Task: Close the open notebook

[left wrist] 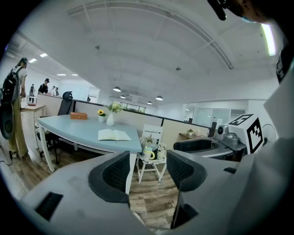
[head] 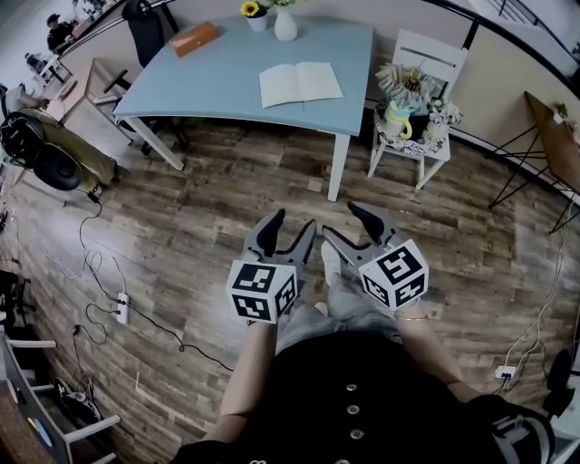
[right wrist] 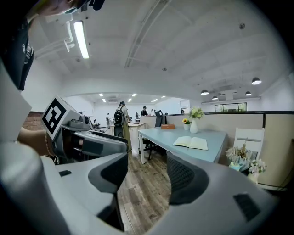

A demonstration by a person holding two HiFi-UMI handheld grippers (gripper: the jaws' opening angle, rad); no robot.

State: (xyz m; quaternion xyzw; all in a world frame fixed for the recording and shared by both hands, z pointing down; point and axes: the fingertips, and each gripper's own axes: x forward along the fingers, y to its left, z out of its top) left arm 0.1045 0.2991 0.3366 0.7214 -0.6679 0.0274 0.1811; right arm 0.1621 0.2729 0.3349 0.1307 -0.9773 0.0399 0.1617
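The open notebook (head: 300, 83) lies flat, pages up, on the light blue table (head: 208, 82), far ahead of me. It also shows in the left gripper view, notebook (left wrist: 114, 135), and in the right gripper view, notebook (right wrist: 190, 142). My left gripper (head: 290, 228) and right gripper (head: 343, 222) are held side by side above the wooden floor, well short of the table. Both are open with nothing between the jaws. In its own view the left gripper (left wrist: 148, 170) points at the table's corner; the right gripper (right wrist: 147, 172) points at the floor beside the table.
A white chair (head: 412, 118) holding flowers and a mug stands right of the table. A white vase (head: 285, 25), a sunflower pot (head: 256, 16) and a brown box (head: 194, 39) sit at the table's far edge. A power strip (head: 120, 308) and cables lie on the floor, left.
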